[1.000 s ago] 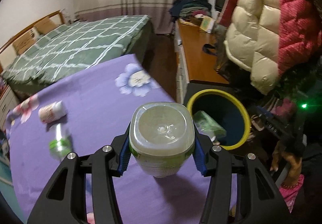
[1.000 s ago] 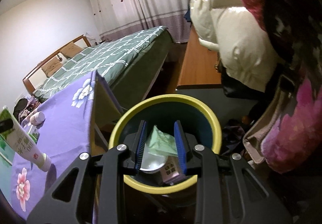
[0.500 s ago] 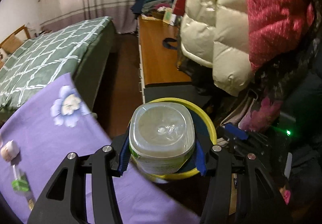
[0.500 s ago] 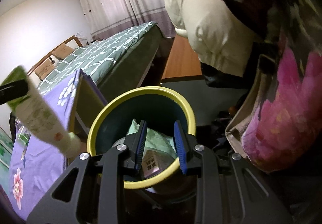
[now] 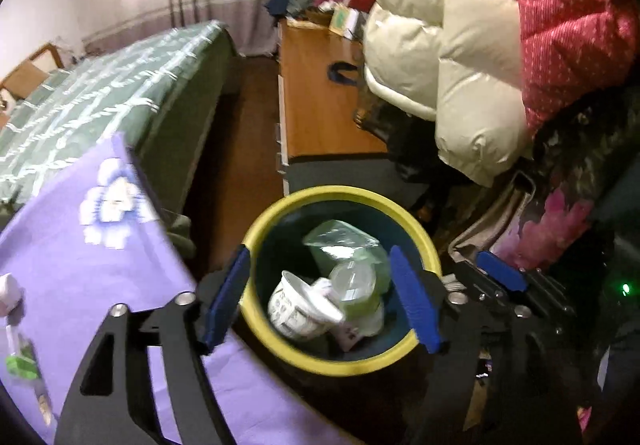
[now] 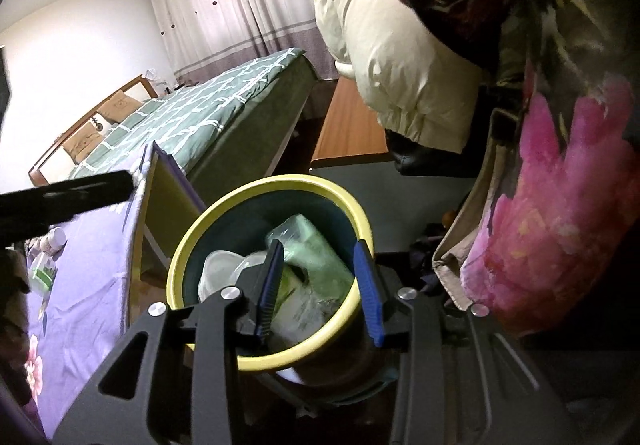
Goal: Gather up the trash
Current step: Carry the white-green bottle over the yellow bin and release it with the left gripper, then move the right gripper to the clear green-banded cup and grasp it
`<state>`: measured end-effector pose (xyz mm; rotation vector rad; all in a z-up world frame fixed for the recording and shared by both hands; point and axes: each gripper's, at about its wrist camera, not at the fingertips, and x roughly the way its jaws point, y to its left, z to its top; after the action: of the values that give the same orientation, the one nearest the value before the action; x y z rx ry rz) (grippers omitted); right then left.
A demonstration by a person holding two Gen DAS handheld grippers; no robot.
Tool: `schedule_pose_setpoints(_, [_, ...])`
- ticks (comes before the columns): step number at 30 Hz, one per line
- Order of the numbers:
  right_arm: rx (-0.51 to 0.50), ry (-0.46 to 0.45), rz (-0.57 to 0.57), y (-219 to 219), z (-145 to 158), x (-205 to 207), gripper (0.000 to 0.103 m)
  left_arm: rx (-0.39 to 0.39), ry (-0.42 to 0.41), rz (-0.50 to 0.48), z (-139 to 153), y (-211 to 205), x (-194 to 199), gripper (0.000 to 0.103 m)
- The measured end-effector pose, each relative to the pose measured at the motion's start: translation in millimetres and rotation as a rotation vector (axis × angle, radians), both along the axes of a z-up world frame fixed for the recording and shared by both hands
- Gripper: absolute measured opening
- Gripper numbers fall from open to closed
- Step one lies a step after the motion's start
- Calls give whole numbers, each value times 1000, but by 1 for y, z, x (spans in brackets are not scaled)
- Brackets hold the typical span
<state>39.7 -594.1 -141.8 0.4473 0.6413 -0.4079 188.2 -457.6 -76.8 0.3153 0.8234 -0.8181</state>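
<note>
The yellow-rimmed bin (image 5: pixel 340 363) stands on the floor beside the table, right under both grippers. My left gripper (image 5: pixel 318 251) hovers over it with its jaws opening and nothing between them. The clear bottle with a green label (image 5: pixel 354 285) lies inside, on a white cup (image 5: pixel 296 305) and beside a green bag (image 5: pixel 340 241). My right gripper (image 6: pixel 318 245) hangs over the bin's (image 6: pixel 280 185) near rim, its jaws opening and empty. The cup (image 6: pixel 218 273) and the bag (image 6: pixel 308 237) show behind its fingers.
The table with a purple flowered cloth (image 5: pixel 80 265) lies left of the bin, with a small white bottle (image 5: pixel 8 289) and a green-labelled piece (image 5: pixel 20 361) on it. Puffy coats (image 5: pixel 460 65) hang close on the right. A wooden cabinet (image 5: pixel 316 93) and a bed (image 5: pixel 100 97) lie beyond.
My left gripper carried the bottle from over the table to over the bin, then opened, and the bottle now lies in the bin. The right gripper's jaws have widened a little.
</note>
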Motion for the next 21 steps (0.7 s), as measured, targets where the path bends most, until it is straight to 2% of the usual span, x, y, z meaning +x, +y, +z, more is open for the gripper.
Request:
schedule_pose_setpoints(3, [1, 5, 18, 7, -1, 5, 35, -20, -49, 45, 11, 30, -4, 82])
schedule_pose_setpoints(7, [-8, 12, 53, 20, 1, 13, 35, -71, -61, 103, 23, 74, -9, 86])
schedule_pose_setpoints(12, [-24, 16, 94, 38, 5, 25, 35, -128, -101, 222, 39, 144, -14, 91])
schedule_pose_setpoints(16, [-43, 23, 136, 59, 9, 36, 35, -124, -172, 340, 47, 202, -17, 93])
schedule_pose_setpoints(21, [-64, 37, 213, 95, 15, 58, 36, -133, -212, 483, 53, 279, -20, 93])
